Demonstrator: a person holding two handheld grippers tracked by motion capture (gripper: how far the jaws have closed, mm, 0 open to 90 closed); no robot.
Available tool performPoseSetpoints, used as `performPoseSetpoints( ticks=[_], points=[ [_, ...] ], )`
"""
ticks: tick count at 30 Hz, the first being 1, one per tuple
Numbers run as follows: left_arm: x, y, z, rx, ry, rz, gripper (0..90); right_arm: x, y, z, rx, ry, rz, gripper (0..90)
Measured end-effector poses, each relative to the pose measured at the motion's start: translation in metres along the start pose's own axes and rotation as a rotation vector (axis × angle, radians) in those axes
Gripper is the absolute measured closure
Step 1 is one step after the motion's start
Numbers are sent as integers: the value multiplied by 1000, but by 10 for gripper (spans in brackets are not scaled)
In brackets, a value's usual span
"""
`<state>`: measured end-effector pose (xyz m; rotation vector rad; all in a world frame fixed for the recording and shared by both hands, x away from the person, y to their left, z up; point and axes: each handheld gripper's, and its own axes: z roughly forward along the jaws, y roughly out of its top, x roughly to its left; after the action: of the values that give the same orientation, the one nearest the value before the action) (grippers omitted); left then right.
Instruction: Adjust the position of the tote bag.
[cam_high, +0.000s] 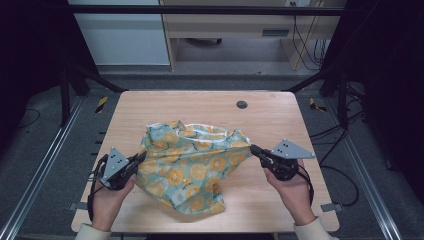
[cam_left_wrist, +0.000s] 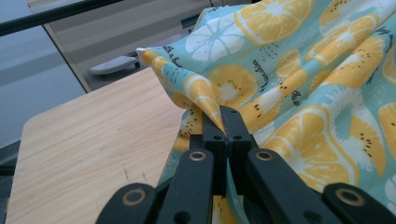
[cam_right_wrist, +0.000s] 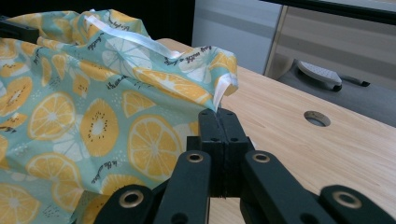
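the teal cloth printed with orange and kiwi slices (cam_high: 192, 160) lies crumpled at the middle of the light wooden counter (cam_high: 270, 107), between both hands. the left hand-held gripper (cam_high: 140, 158) is clamped on the cloth's left edge; the right hand-held gripper (cam_high: 255, 150) is clamped on its right edge, by the white trim. the cloth's long axis runs from one hand-held gripper to the other, each equally near. judgement: pulling the two apart would stretch it flat.

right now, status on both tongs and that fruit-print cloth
Left tongs shut on teal orange-slice-print cloth, left edge. Right tongs shut on its right edge. Cloth bunched on wooden table. Nothing in the way.
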<state>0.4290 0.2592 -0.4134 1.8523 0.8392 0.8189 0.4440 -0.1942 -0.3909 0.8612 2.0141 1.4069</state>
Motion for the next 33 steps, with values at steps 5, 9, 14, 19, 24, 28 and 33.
performPoseSetpoints(
  ticks=[5,9,14,19,24,28,33],
  points=[
    [0,-7,-2,17,-3,-8,900,5,-6,3,12,3,3,900],
    [1,-10,-6,20,-6,-17,900,7,-9,6,24,13,-8,900],
    [0,-10,-12,4,-10,-28,900,8,-9,3,3,30,-3,900],
    [-2,-11,-19,-14,-5,-31,900,9,-9,2,-6,35,5,900],
    [-1,-15,-28,-27,-2,-51,900,17,-5,-3,-31,49,-7,900],
    [0,-18,-27,-23,-6,-61,900,20,-9,-4,-25,47,-24,900],
    [-1,-18,-29,-40,-13,-60,900,19,-9,-7,-37,58,-31,900]
  ],
)
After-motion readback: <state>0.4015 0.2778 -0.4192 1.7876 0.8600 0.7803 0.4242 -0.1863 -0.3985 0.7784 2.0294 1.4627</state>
